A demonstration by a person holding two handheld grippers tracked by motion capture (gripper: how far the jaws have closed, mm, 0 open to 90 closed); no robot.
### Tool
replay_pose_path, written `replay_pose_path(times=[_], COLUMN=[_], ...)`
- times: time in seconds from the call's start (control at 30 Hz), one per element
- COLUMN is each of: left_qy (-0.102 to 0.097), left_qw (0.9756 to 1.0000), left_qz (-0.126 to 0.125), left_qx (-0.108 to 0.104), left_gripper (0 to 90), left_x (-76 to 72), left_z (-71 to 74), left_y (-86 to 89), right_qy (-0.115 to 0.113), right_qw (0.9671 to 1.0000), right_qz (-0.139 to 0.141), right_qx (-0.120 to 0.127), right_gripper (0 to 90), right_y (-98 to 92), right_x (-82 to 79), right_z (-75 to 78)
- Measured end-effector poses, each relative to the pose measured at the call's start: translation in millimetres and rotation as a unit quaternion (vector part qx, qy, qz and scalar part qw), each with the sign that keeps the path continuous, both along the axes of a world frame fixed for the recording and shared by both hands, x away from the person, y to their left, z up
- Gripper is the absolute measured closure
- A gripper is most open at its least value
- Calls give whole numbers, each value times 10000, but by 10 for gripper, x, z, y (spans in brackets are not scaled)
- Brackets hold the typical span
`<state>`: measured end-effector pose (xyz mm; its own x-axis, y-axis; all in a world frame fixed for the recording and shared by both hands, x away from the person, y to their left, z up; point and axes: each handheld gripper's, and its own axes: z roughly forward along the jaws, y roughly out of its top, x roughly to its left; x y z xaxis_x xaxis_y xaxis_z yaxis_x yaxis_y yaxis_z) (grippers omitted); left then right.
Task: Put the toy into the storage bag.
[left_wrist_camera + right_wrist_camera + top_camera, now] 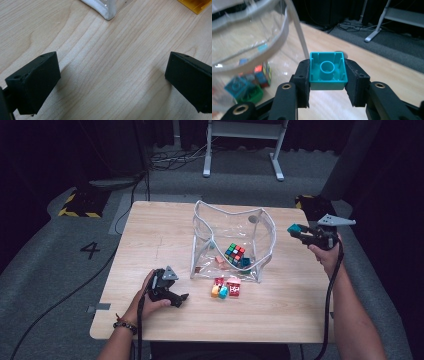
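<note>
Gripping a teal building block (327, 72), your right gripper (296, 231) holds it aloft at three o'clock of the clear plastic bag (231, 245). Your left gripper (176, 296), jaws spread and empty, rests on the wooden table (150, 235) at eight o'clock of that bag.

A single black digit "4" (90, 250) is seen marked on the grey carpeted floor (45, 270), left of the light wooden table (150, 235). Nothing else can be read.

blurred: clear bag (249, 32) wall and toys inside | cut off: yellow block (196, 5) at top edge
</note>
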<state>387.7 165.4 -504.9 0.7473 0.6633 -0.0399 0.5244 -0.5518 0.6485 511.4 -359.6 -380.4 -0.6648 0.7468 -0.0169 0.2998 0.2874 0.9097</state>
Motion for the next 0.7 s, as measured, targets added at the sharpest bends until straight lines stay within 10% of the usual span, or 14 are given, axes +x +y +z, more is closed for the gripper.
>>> replay_pose_path(times=[0.7], left_qy=[1], left_qw=[10000], left_qz=[1], left_qx=[-2], left_gripper=[0], left_x=[0], left_z=[0], left_y=[0], right_qy=[-613], right_qw=[9908], right_qz=[1113], right_qx=[-468], right_gripper=[595], right_y=[718], right_x=[-80], right_z=[892])
